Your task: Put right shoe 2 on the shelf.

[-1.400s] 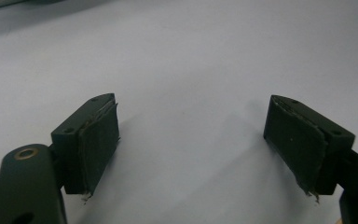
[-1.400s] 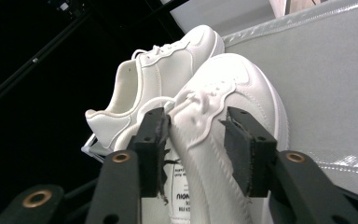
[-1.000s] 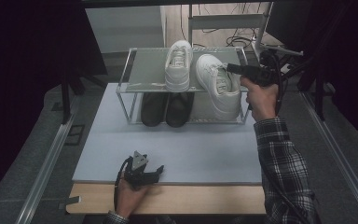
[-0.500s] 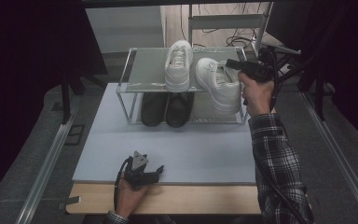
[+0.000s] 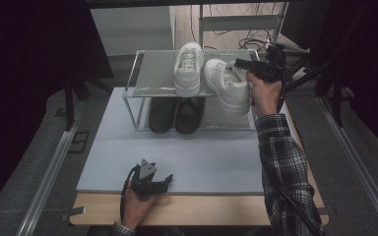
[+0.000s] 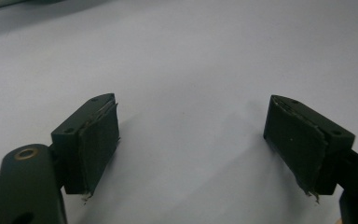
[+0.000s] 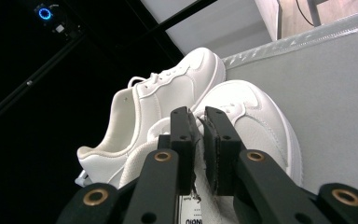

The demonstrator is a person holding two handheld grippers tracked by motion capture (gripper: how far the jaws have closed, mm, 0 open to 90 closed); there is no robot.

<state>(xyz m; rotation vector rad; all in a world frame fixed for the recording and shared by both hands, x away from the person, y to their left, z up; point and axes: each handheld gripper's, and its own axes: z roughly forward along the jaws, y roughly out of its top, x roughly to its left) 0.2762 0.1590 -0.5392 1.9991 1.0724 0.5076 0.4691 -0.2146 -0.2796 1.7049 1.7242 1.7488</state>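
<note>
1. A metal two-tier shoe rack (image 5: 142, 73) stands at the far end of a desk (image 5: 202, 157) covered with a pale grey-blue mat.
2. On the rack's top shelf, a left white sneaker (image 5: 188, 68) lies flat with its toe pointing away from the person; a right white sneaker (image 5: 225, 87) lies just beside it, angled, its heel end overhanging the front edge of the shelf.
3. On the lower level, a pair of black shoes (image 5: 174, 114) sits side by side beneath the left white sneaker.
4. The right claw (image 5: 239, 63), held in the person's right hand (image 5: 262, 91), is at the collar of the right white sneaker. In the right gripper view, the jaws stand nearly pressed together, pinching the sneaker's collar edge near the tongue, with a printed label visible just below.
5. The plaid sleeve (image 5: 285, 162) of the right arm runs along the desk's right side.
6. The left claw (image 5: 166, 181) rests on the mat near the desk's front edge, held in the left hand (image 5: 137, 206). In the left gripper view, its pads (image 6: 98, 140) are spread wide over bare mat.
</note>
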